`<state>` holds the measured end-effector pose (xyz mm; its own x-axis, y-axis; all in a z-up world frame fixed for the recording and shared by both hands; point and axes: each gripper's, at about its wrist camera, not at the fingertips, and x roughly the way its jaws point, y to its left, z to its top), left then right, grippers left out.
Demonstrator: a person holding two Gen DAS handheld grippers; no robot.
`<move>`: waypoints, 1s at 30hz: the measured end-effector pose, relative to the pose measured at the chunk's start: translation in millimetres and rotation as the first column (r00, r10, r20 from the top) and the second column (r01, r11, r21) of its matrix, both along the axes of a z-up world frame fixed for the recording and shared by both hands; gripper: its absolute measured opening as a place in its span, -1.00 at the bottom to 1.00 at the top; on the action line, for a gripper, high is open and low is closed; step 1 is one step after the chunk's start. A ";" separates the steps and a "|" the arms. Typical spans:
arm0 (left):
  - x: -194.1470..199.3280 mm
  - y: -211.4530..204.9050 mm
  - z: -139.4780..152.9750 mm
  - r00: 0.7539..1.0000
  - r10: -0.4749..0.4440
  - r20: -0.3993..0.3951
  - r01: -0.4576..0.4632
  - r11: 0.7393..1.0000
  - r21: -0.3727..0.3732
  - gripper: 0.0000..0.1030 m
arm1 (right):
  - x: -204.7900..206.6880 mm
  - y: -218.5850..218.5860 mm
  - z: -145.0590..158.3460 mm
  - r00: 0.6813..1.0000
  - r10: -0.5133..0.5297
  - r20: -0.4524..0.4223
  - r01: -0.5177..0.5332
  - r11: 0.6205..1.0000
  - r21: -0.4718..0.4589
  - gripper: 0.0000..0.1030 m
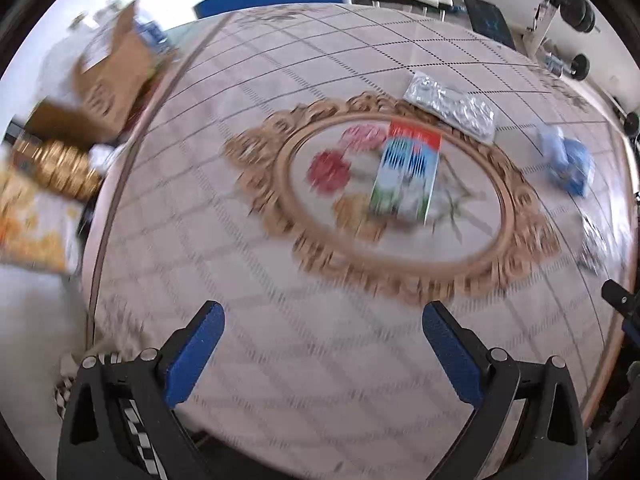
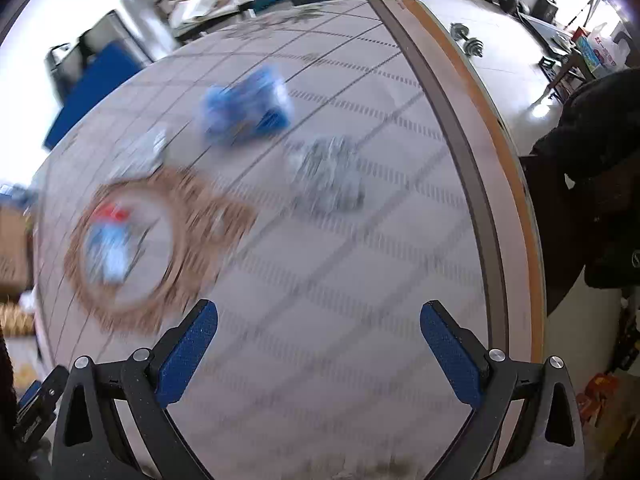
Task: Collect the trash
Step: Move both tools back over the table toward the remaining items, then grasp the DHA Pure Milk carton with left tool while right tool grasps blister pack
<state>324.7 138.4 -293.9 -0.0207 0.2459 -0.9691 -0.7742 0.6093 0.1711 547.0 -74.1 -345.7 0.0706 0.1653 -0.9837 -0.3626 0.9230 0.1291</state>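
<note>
A milk carton (image 1: 406, 172) lies on the oval flower pattern at the middle of the tablecloth; it shows blurred in the right wrist view (image 2: 108, 246). A flat silver foil wrapper (image 1: 450, 106) lies behind it. A crumpled blue plastic bag (image 1: 566, 160) lies to the right, also in the right wrist view (image 2: 246, 110). A crumpled silver foil ball (image 2: 326, 174) lies ahead of my right gripper (image 2: 318, 320). My left gripper (image 1: 322, 320) is open and empty over the cloth, short of the carton. My right gripper is open and empty.
A cardboard box (image 1: 110, 76) with bottles and packets stands off the table's left edge. The table's right edge (image 2: 496, 208) runs beside my right gripper. Dumbbells (image 2: 468, 42) lie on the floor beyond. A dark-clothed person (image 2: 592, 184) stands at right.
</note>
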 end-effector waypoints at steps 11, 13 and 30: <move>85.4 62.2 -64.5 0.992 -0.110 -0.062 0.102 0.988 -0.116 0.95 | 61.8 57.2 -55.9 0.998 0.028 -0.052 -0.030 0.998 -0.050 0.91; 91.5 64.7 -69.0 0.990 -0.124 -0.062 0.116 0.985 -0.128 0.95 | 64.0 62.7 -60.4 0.998 0.023 -0.058 -0.027 0.998 -0.055 0.76; 107.4 58.4 -63.8 0.980 -0.199 -0.024 0.195 0.974 -0.117 -0.07 | 52.7 69.8 -53.6 0.999 0.008 0.032 -0.005 0.996 -0.091 0.18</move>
